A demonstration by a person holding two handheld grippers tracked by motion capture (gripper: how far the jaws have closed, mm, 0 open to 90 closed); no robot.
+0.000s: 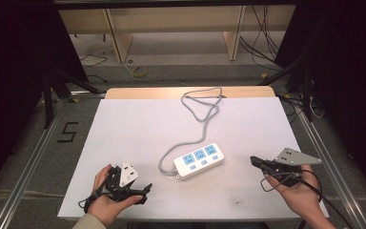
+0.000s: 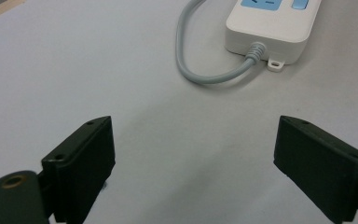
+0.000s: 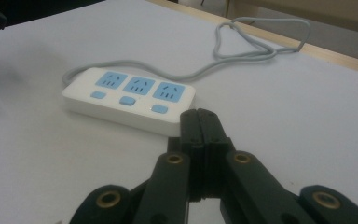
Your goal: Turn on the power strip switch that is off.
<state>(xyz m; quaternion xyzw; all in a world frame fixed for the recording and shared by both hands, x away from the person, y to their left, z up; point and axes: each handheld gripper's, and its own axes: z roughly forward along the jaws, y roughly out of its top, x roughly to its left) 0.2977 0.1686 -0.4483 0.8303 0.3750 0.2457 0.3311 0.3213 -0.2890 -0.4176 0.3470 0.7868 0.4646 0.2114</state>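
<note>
Facing the power strip (image 1: 199, 161) at mid-table, I hold my left gripper (image 2: 193, 154) spread wide, my right gripper (image 3: 199, 122) pressed together — both empty. I judge this the approach; next, the right must open before closing in.

I see a table (image 1: 124, 93) with a pale wood edge along its far side, covered almost wholly by a white sheet (image 1: 138, 129). On the sheet, a little right of centre and toward my side, lies a white power strip (image 1: 200, 161) with three blue sockets and three blue switches, set at a slant. Its grey cord (image 1: 198, 112) leaves the near-left end, curls round, then runs away to the far edge, looping there.
</note>
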